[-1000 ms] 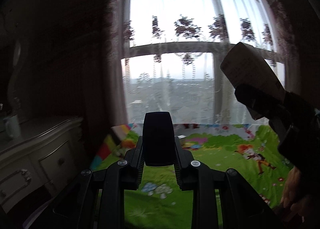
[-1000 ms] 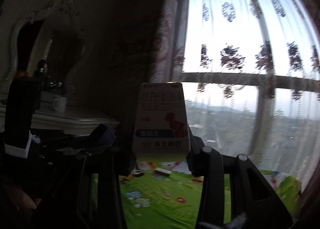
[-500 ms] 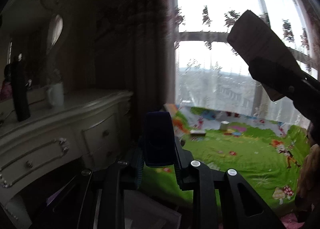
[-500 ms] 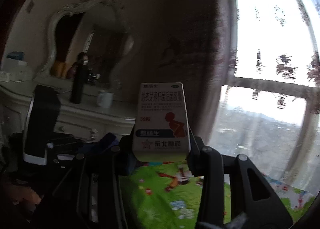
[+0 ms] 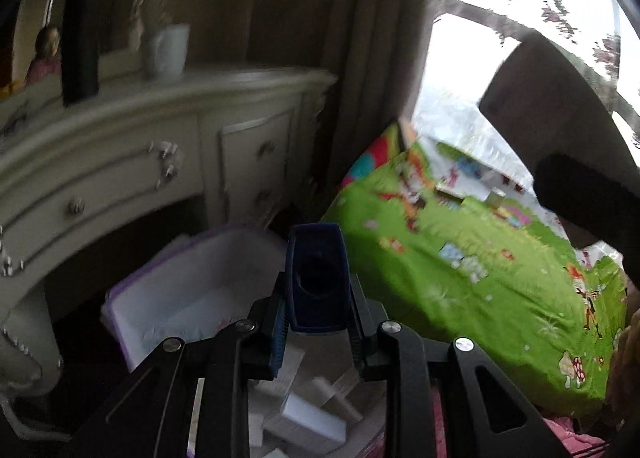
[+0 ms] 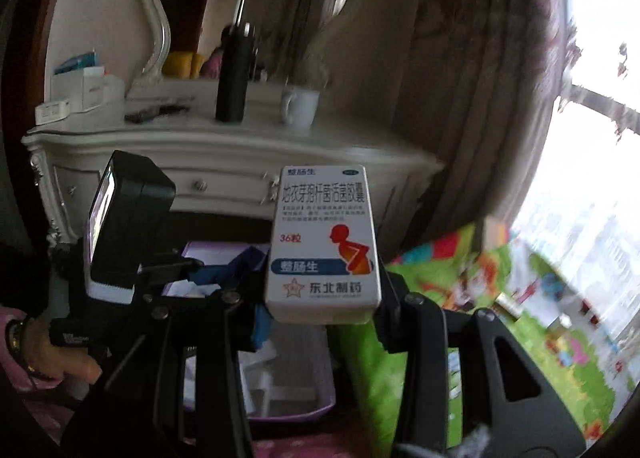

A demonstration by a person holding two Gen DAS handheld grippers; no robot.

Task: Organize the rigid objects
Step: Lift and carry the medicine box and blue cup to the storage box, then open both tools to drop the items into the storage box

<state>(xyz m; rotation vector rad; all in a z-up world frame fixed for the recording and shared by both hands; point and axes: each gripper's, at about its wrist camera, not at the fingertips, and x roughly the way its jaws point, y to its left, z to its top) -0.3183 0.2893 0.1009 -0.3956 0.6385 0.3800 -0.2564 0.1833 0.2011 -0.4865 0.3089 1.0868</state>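
Observation:
My left gripper [image 5: 317, 300] is shut on a small dark blue case [image 5: 316, 258] that stands upright between its fingers. Below it lies a white bin with a purple rim [image 5: 120, 298], holding several pale boxes [image 5: 312, 418]. My right gripper [image 6: 324, 310] is shut on a white medicine box [image 6: 324, 218] with blue and red print, held upright above the same bin [image 6: 280, 416]. In the right wrist view the left gripper's body [image 6: 128, 226] is at the left, with the blue case [image 6: 240, 264] beside the box. The medicine box [image 5: 552, 106] also shows at the upper right of the left wrist view.
A white dresser [image 5: 140, 146] stands behind the bin, with a white mug [image 5: 168, 50], a black bottle [image 5: 80, 46] and a mirror [image 6: 156, 18] on it. A green play mat [image 5: 480, 278] lies to the right, below a curtained window [image 6: 600, 138]. A hand [image 6: 60, 362] holds the left gripper.
Both views have swung left and down, from the window to the dresser. The bin has come into sight under the grippers. Both grips are unchanged.

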